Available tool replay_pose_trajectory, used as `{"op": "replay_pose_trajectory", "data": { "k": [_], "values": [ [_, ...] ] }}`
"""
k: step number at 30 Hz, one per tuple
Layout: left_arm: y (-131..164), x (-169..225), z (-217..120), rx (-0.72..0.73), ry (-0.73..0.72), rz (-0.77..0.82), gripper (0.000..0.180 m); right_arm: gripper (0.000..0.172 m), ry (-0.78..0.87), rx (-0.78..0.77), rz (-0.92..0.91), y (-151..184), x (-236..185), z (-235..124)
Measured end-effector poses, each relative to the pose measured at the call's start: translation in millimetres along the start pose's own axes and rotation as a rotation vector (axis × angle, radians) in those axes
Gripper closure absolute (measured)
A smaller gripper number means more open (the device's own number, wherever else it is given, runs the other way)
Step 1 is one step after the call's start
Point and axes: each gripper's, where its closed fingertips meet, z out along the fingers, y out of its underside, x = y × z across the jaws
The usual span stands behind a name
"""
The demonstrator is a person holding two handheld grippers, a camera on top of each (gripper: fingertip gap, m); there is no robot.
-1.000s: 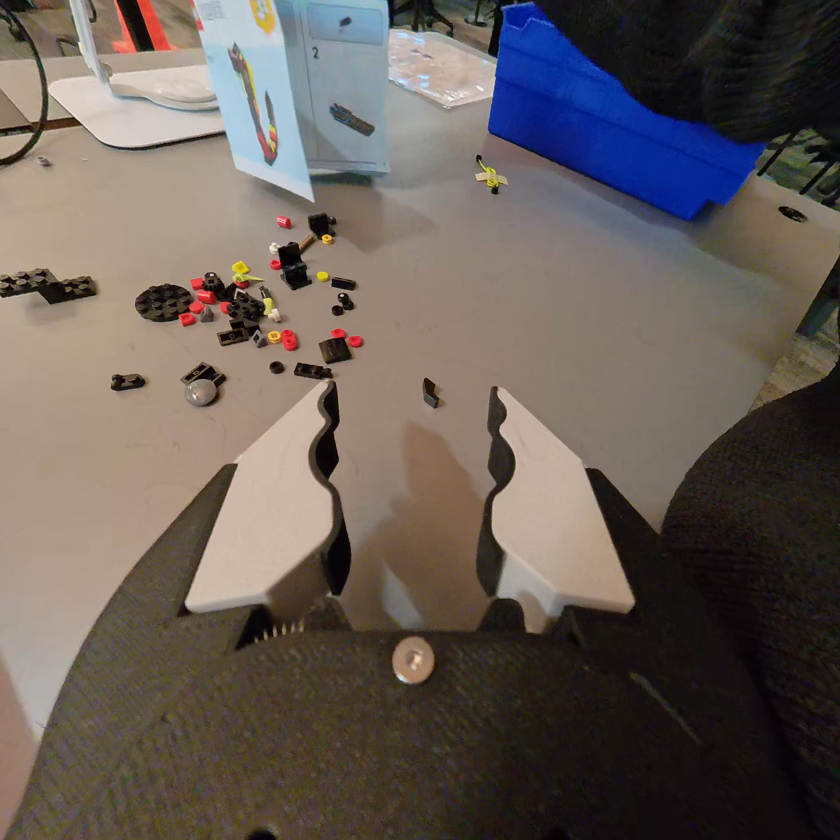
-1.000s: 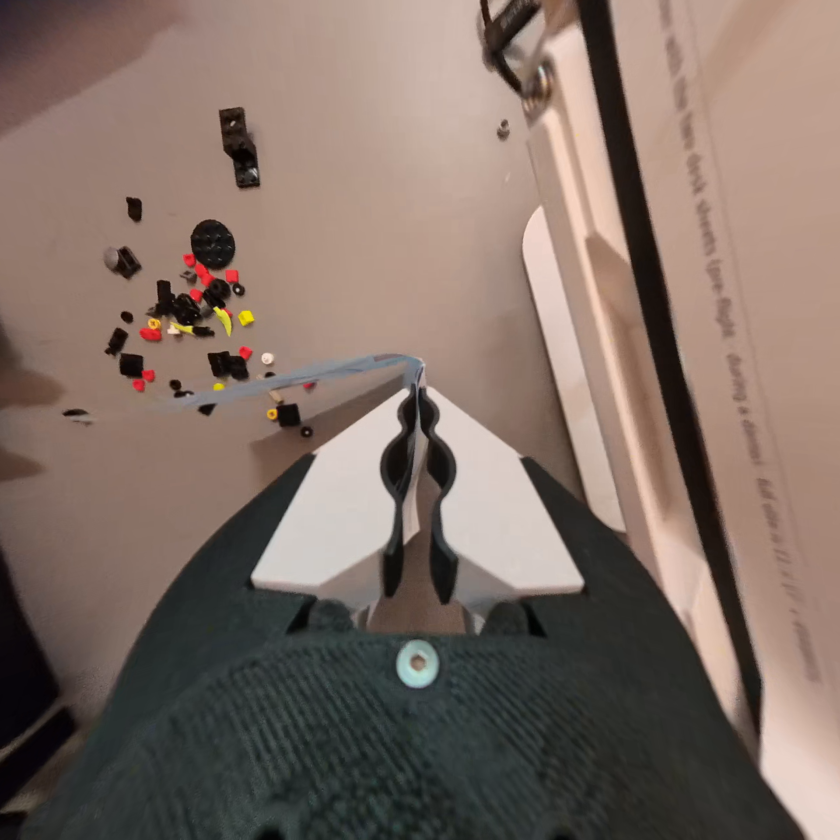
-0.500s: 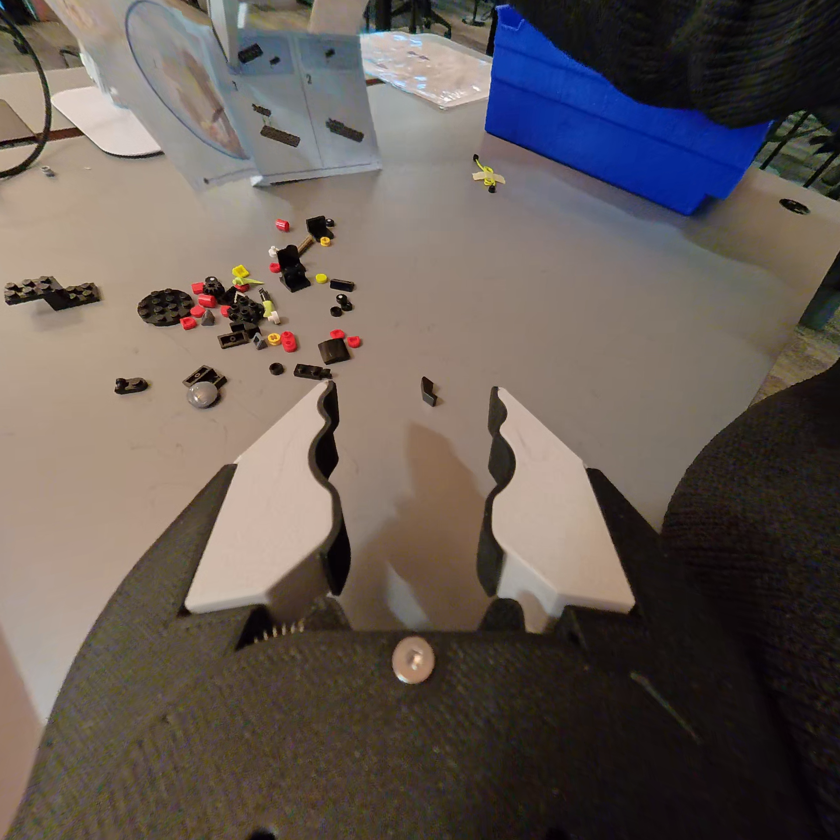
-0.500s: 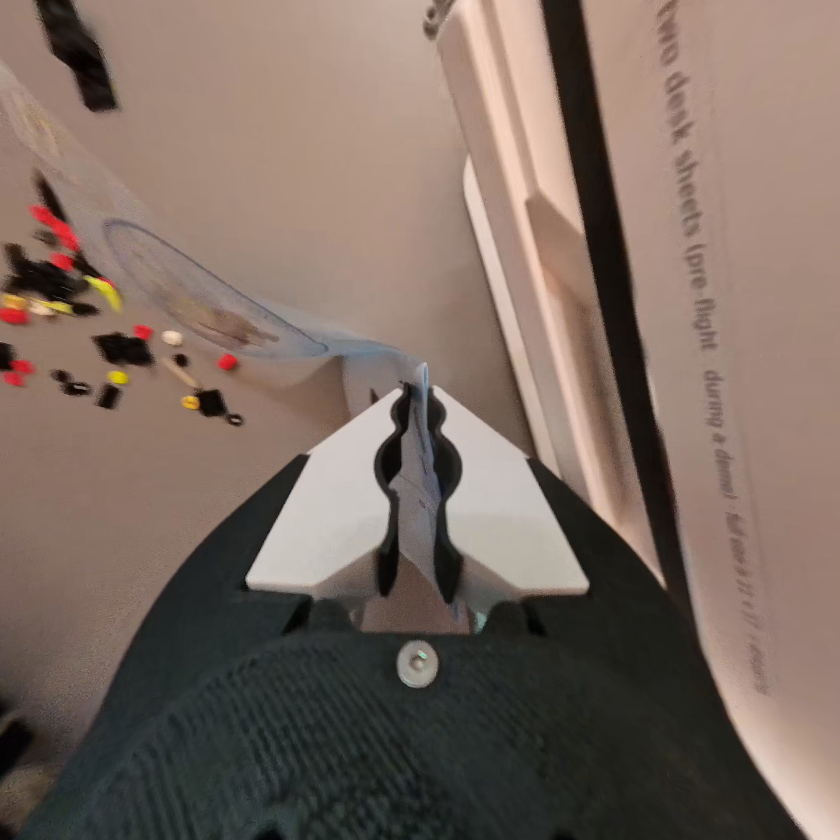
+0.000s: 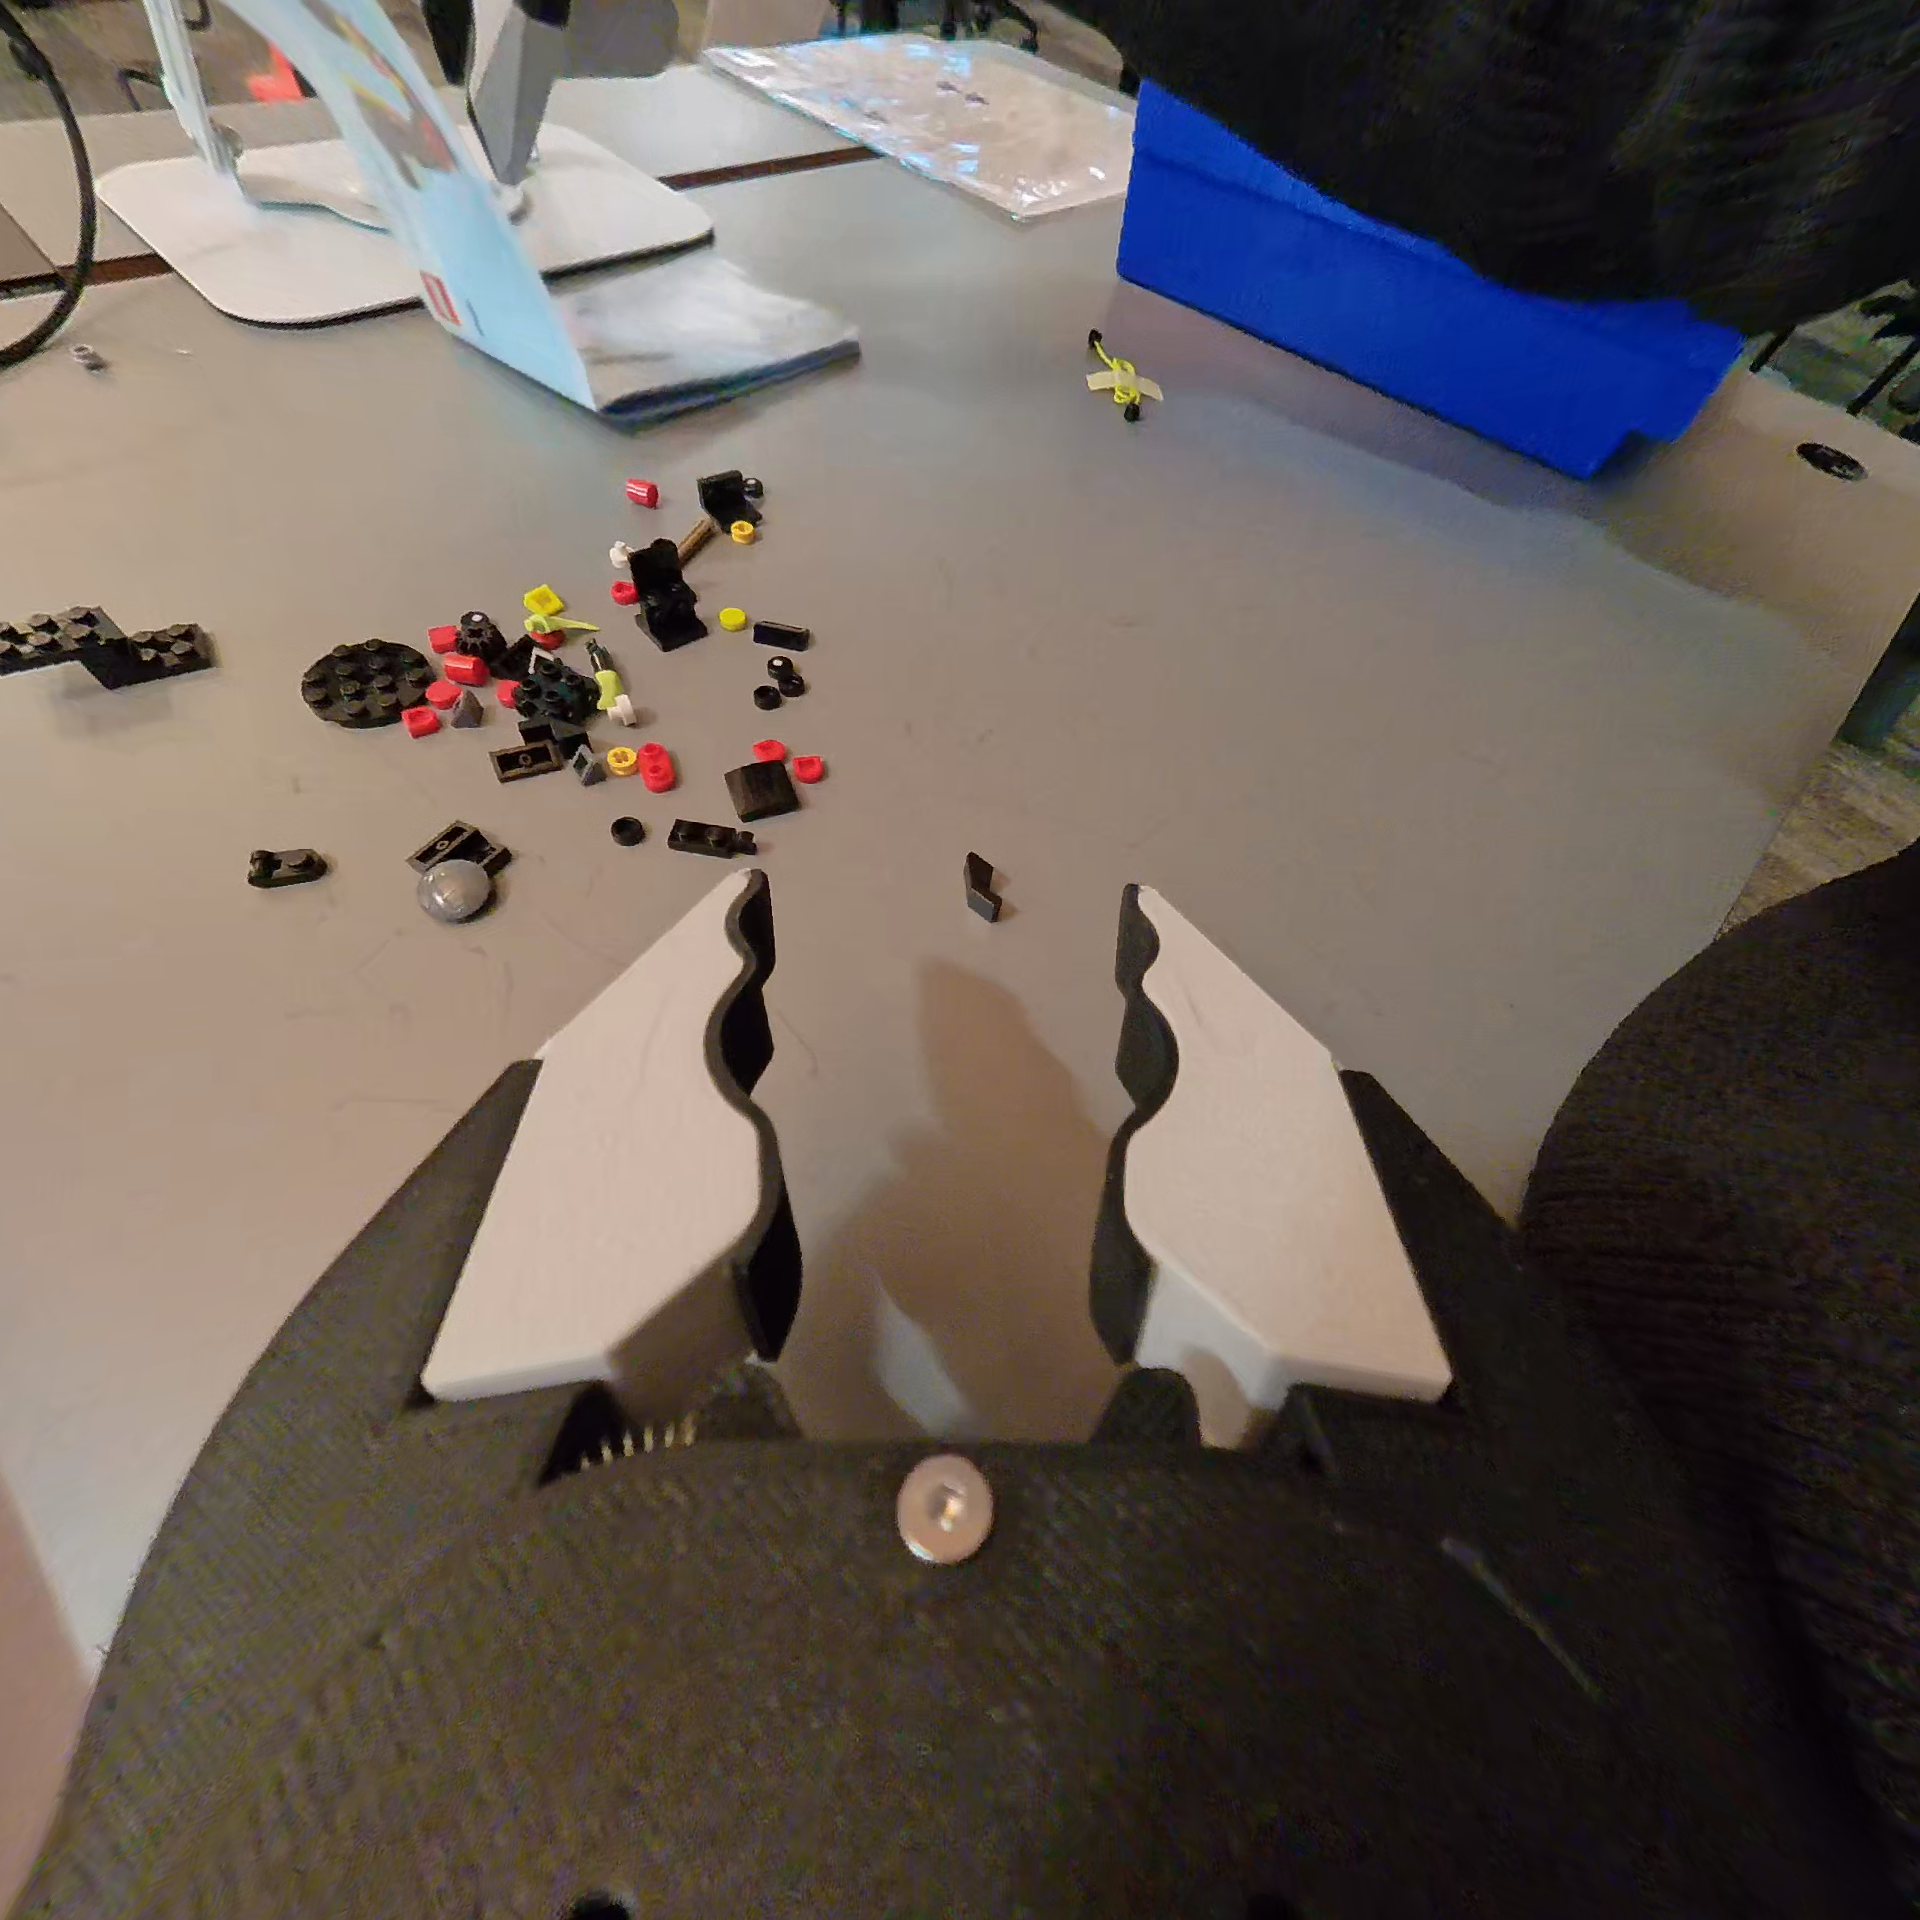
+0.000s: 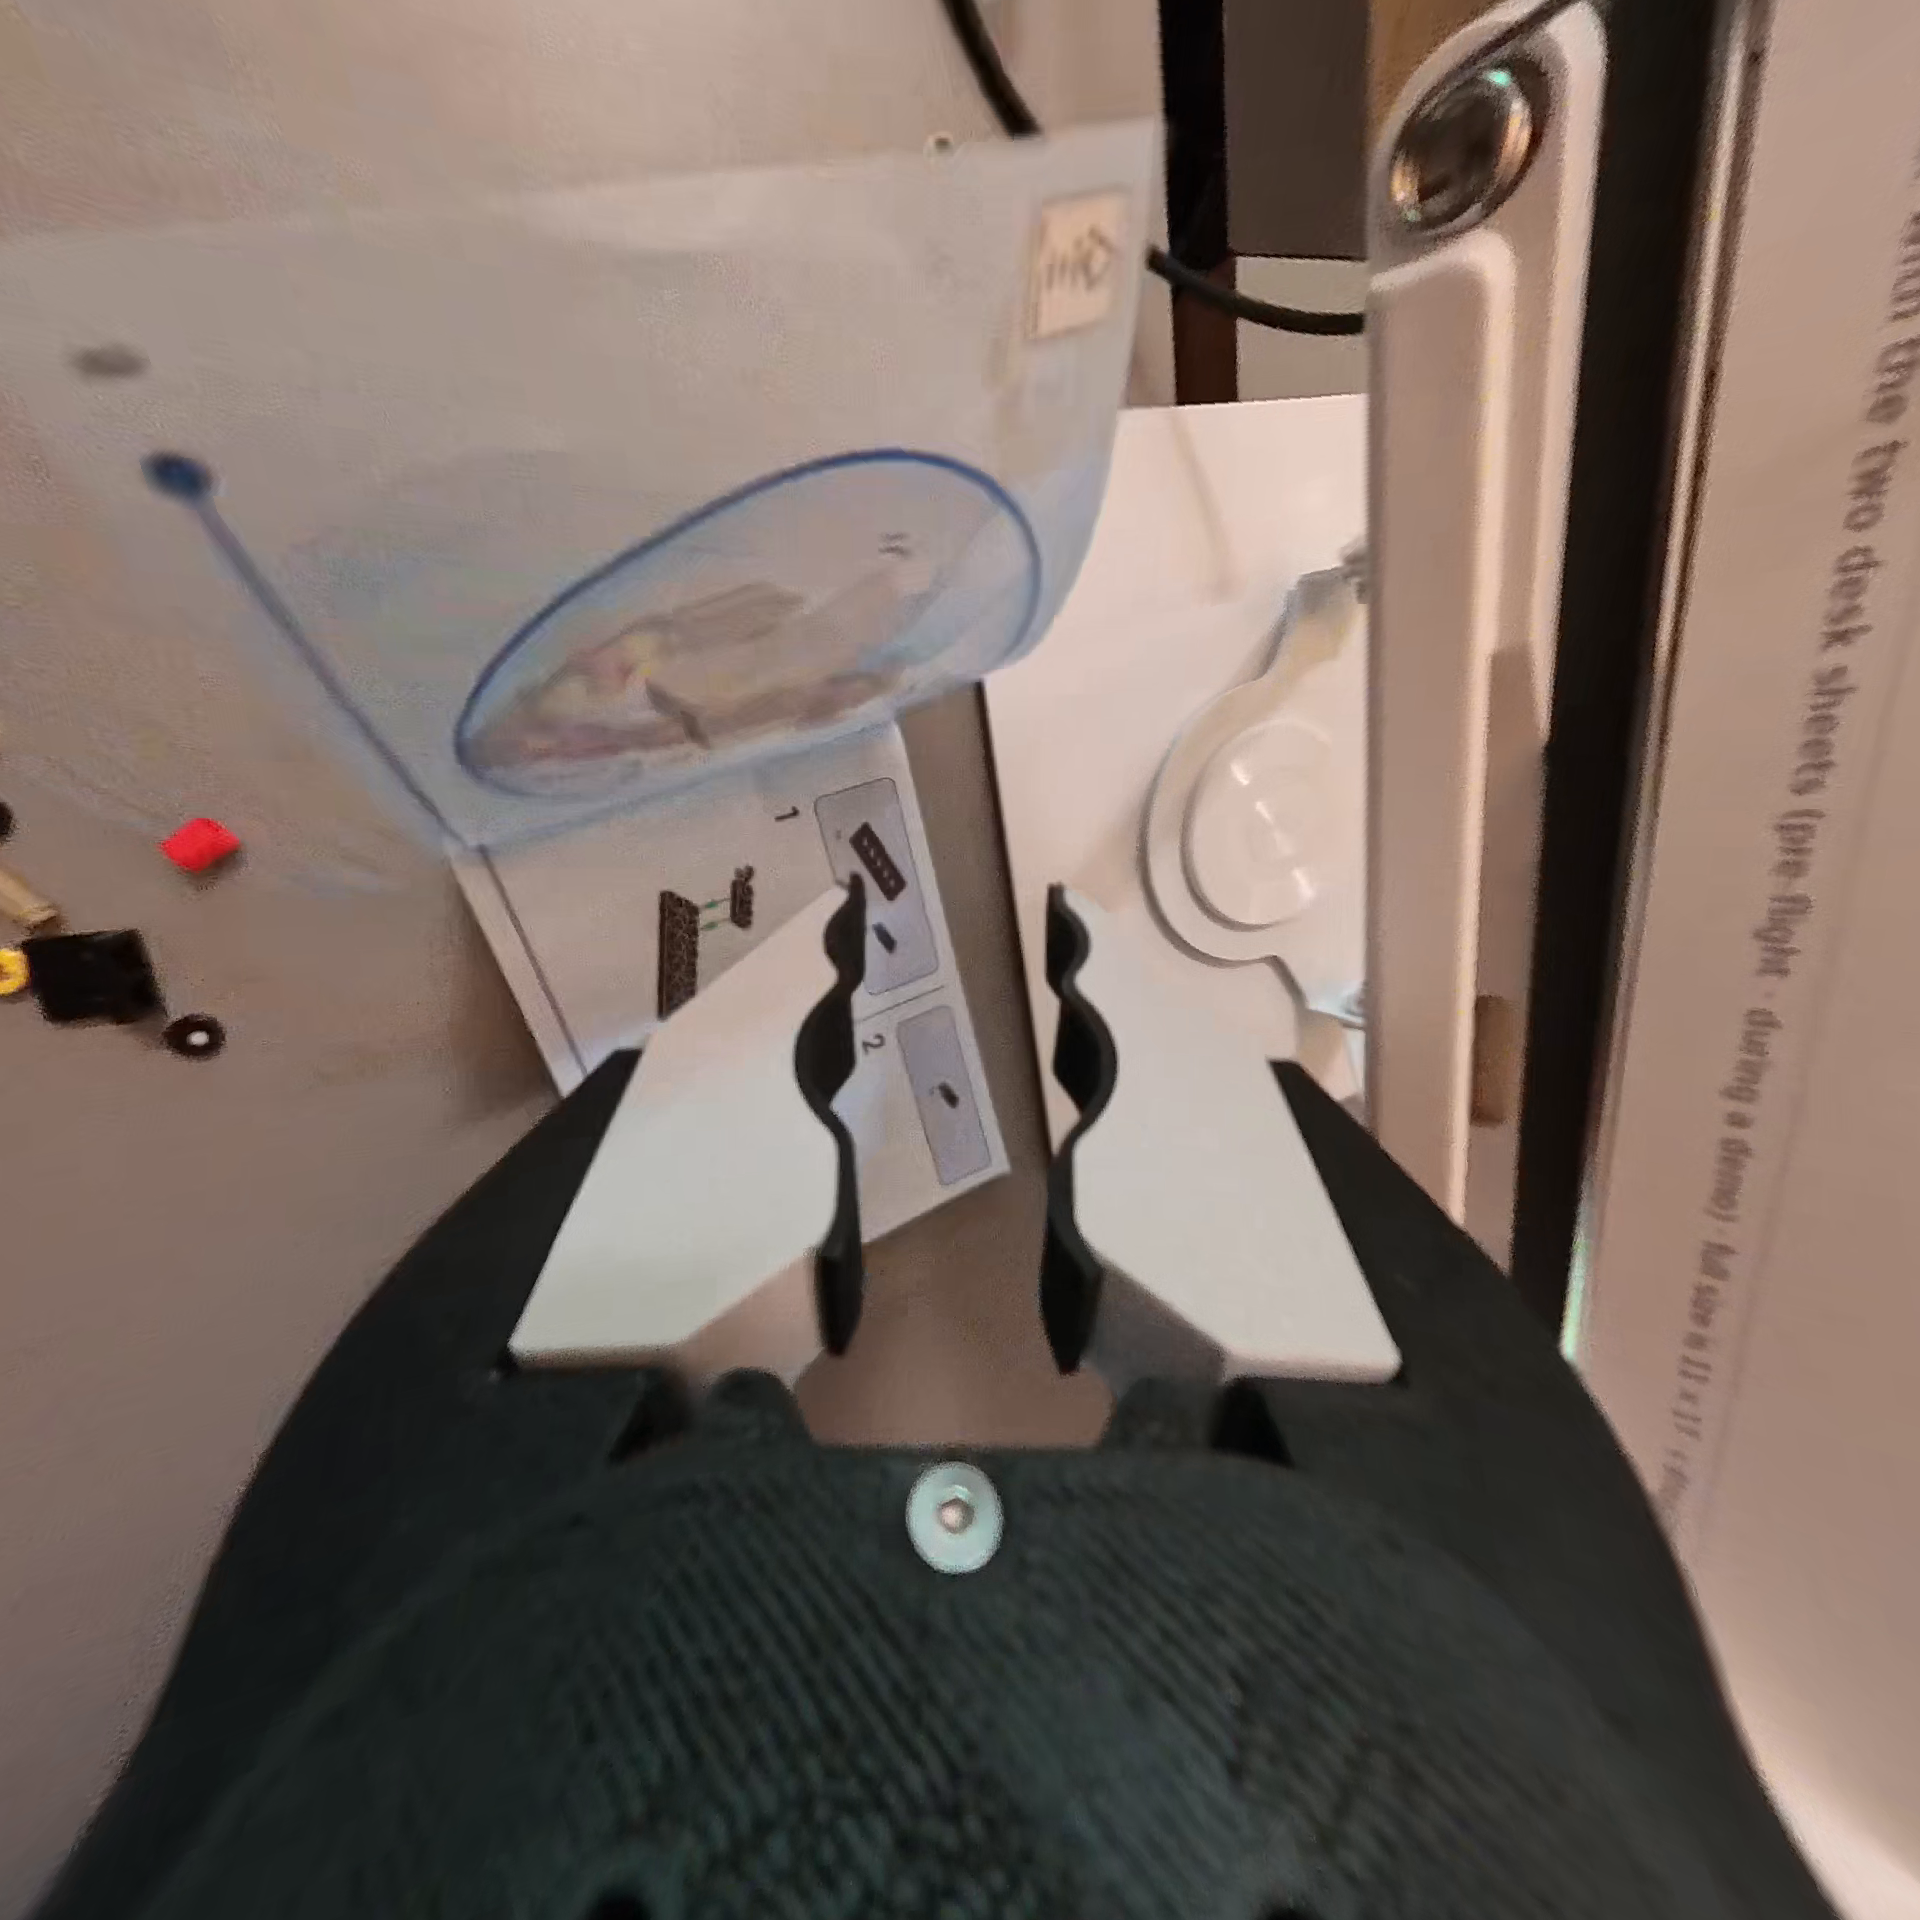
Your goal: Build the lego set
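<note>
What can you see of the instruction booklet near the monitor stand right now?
The instruction booklet is thin pale-blue and white printed paper, lying open on the grey table against the white monitor stand base. One page curls upward; the flat page shows numbered picture panels. The right gripper hovers open above it, pads apart, not pinching the paper.

left wrist view: even, moderately bright indoor light from above. the left gripper (image 5: 943,894) casts a soft shadow on the grey table (image 5: 1299,727) between its fingers. focus is sharp across the small bricks (image 5: 561,696); wide-angle bending shows at the edges, where the blue bin (image 5: 1382,301) looks stretched. right wrist view: warmer, dimmer tone. the paper booklet (image 6: 644,582) is smeared by motion blur, and the white monitor stand (image 6: 1423,665) shows mild glare.
</note>
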Motion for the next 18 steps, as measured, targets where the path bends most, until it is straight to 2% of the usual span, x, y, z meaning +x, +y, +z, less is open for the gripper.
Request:
{"op": "replay_pose_trajectory", "data": {
  "k": [1, 3, 7, 12, 18],
  "values": [
    [-0.2, -0.1, -0.1, 0.001, 0.000, -0.001, 0.117, 0.137, 0.020, 0.004, -0.004, -0.1, 1.1, -0.6],
    [-0.4, -0.2, -0.4, 0.003, 0.000, -0.001, 0.117, 0.137, 0.031, 0.036, 0.008, -3.7, -1.7, -4.0],
    [-0.3, 0.0, -0.4, 0.003, 0.002, -0.001, 0.117, 0.140, -0.083, 0.108, 0.064, -14.1, -31.0, -7.2],
    [-0.5, 1.0, -0.8, 0.005, 0.001, 0.008, 0.117, 0.140, -0.175, 0.251, 0.027, -45.3, -62.6, -0.8],
    [0.2, -1.1, -2.5, 0.001, -0.018, 0.025, 0.117, 0.143, -0.222, 0.246, 0.012, -65.5, -70.0, 14.8]
  ]
}}
